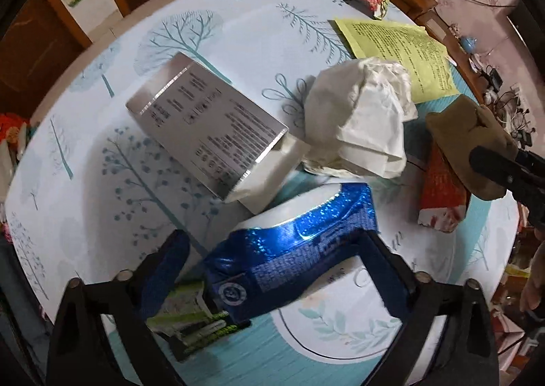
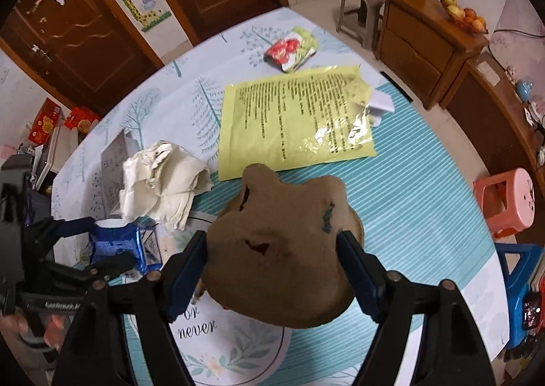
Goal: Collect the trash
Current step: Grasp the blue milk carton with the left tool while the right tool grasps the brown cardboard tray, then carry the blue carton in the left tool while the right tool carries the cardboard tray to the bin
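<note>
A shiny blue carton [image 1: 289, 260] lies between the fingers of my left gripper [image 1: 276, 263], on top of a green packet [image 1: 190, 318] and a white round thing [image 1: 299, 205]. The right pad touches the carton and a small gap shows at the left pad, so the gripper is open. In the right wrist view the same gripper [image 2: 112, 243] straddles the blue carton [image 2: 115, 246]. My right gripper [image 2: 272, 267] is shut on a brown paper wad [image 2: 282, 250], held above the table. That brown paper wad [image 1: 470, 147] also shows at the right in the left wrist view.
On the tree-print tablecloth [image 1: 238, 28] lie a silver box [image 1: 204, 127], crumpled white paper [image 1: 361, 120], a yellow printed sheet [image 2: 293, 117] with foil [image 2: 344, 134], a floral wrapper [image 2: 293, 49] and a red box [image 1: 442, 188]. A pink stool [image 2: 507, 202] and a wooden cabinet [image 2: 425, 42] stand beyond the table's edge.
</note>
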Action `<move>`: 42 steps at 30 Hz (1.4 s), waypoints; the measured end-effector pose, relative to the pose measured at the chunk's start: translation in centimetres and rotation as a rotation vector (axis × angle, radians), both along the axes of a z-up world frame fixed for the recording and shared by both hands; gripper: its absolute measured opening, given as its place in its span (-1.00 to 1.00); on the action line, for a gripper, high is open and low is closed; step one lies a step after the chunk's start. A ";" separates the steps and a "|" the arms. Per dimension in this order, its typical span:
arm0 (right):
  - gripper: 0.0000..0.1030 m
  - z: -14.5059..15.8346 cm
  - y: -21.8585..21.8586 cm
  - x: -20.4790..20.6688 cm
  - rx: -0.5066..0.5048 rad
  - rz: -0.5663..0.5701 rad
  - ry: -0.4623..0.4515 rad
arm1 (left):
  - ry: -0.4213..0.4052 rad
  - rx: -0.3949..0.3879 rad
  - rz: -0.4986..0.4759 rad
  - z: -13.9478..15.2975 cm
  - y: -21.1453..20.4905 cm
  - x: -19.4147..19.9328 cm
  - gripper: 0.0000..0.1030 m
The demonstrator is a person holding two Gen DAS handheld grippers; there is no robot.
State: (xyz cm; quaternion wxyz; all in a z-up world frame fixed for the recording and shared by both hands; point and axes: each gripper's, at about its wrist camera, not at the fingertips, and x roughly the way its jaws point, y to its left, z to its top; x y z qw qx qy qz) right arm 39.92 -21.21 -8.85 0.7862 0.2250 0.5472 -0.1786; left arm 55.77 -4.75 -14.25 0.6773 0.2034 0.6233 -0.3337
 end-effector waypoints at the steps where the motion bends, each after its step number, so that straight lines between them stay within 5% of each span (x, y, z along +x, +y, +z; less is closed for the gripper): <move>1: 0.49 0.3 0.1 -0.3 0.000 0.003 -0.011 | 0.007 0.004 0.004 0.0 0.1 -0.3 0.75; 8: 0.48 2.5 1.0 -2.3 -0.014 0.058 -0.090 | 0.030 0.054 0.014 -1.2 1.7 -4.1 0.53; 21: 0.48 2.9 2.0 -3.8 -0.003 0.111 -0.139 | -0.140 0.033 0.039 1.5 2.1 -4.8 0.41; 29: 0.47 2.5 1.7 -4.1 0.027 0.109 -0.151 | -0.063 0.054 -0.155 0.1 -1.4 -3.6 0.44; 36: 0.47 1.8 1.5 -4.4 0.038 0.103 -0.144 | 0.013 0.046 -0.219 -1.3 -3.9 -2.7 0.44; 42: 0.47 2.0 1.4 -4.8 0.038 0.104 -0.153 | 0.032 0.095 -0.247 -2.1 -4.4 -4.5 0.07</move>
